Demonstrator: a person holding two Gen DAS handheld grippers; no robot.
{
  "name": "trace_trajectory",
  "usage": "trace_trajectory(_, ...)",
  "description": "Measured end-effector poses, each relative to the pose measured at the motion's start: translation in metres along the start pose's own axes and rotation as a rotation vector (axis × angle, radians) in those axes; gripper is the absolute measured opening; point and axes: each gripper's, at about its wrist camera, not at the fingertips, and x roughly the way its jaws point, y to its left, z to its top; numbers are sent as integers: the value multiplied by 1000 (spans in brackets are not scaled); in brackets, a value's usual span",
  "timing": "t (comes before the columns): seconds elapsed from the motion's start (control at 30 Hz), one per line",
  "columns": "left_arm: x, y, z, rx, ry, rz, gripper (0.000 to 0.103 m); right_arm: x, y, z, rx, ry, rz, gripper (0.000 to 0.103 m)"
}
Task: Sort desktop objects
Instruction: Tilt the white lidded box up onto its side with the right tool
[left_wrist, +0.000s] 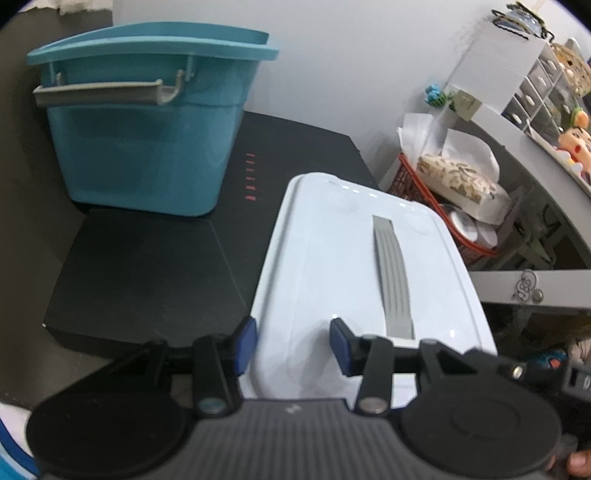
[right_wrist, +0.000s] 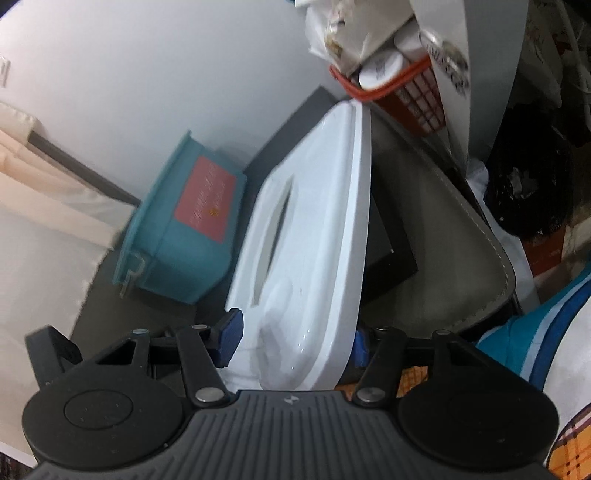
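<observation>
White lid is clamped at its near end by both the left tool and right tool, its long axis running away toward the teal bin on the worktop's far edge.

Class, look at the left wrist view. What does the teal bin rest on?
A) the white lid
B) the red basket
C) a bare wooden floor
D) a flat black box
D: the teal bin stands on the flat black box, apart from the white lid and the red basket.
</observation>
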Motion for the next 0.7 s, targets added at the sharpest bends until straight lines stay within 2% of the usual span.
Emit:
trace_trajectory(0.27,-4,7,-1,-41,8,-25,47,-7,8,-2,7,-85,70,62)
trace_trajectory(0.4,-4,9,-1,-47,13,-37,47,-3,9,-1,10,-92,101,62)
trace_trajectory(0.5,-5,8,-2,-45,14,-42,47,3,11,-2,-1,-85,109,57)
trace_trajectory(0.7,-5,8,-1,-50,13,-46,47,13,7,0,20,-70,121,33)
